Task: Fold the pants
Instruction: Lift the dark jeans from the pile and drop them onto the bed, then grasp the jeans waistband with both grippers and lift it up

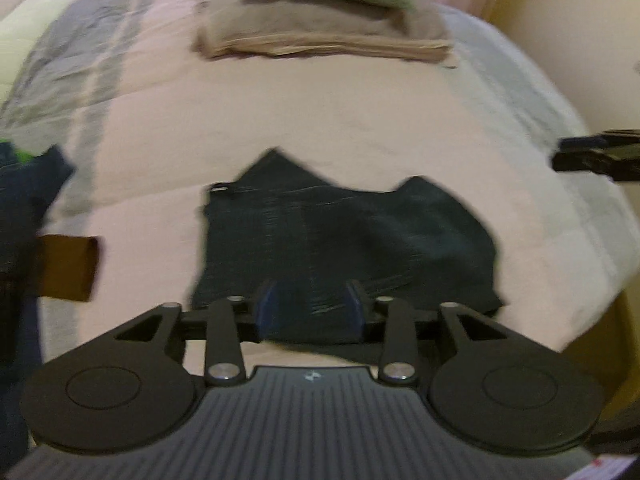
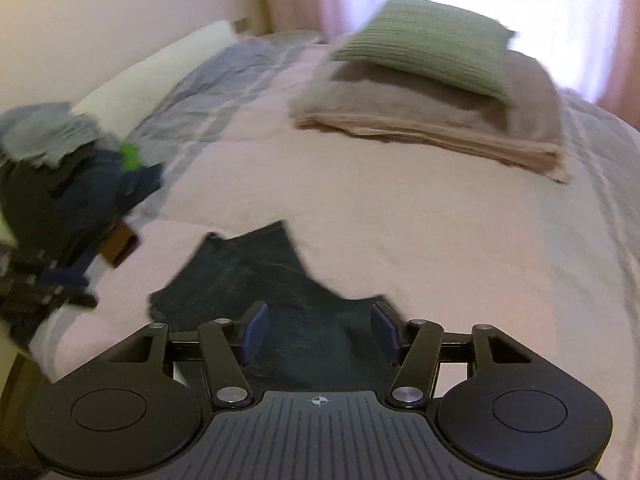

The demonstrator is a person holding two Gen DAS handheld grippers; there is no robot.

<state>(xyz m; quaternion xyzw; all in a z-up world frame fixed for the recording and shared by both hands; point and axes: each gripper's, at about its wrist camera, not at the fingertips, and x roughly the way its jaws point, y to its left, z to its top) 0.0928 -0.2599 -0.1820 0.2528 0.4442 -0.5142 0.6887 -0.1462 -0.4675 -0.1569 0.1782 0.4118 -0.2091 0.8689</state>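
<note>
Those dark jeans (image 1: 344,236) sit folded-ish on the bed (image 1: 360,120), looks like heavy, floppy denim through the blur, so both the left gripper (image 1: 310,306) and right gripper (image 2: 318,330), jaws spread and empty, should pinch thick edges.

A pale pink bed (image 2: 400,240) with grey-blue stripes along its sides filled both views. At its far end a green pillow (image 2: 428,44) lay on a folded beige blanket (image 2: 440,120). A white pillow (image 2: 160,68) lay along the wall side. A heap of dark clothes (image 2: 60,200) sat at the left, a brown tag (image 2: 120,246) beside it.
</note>
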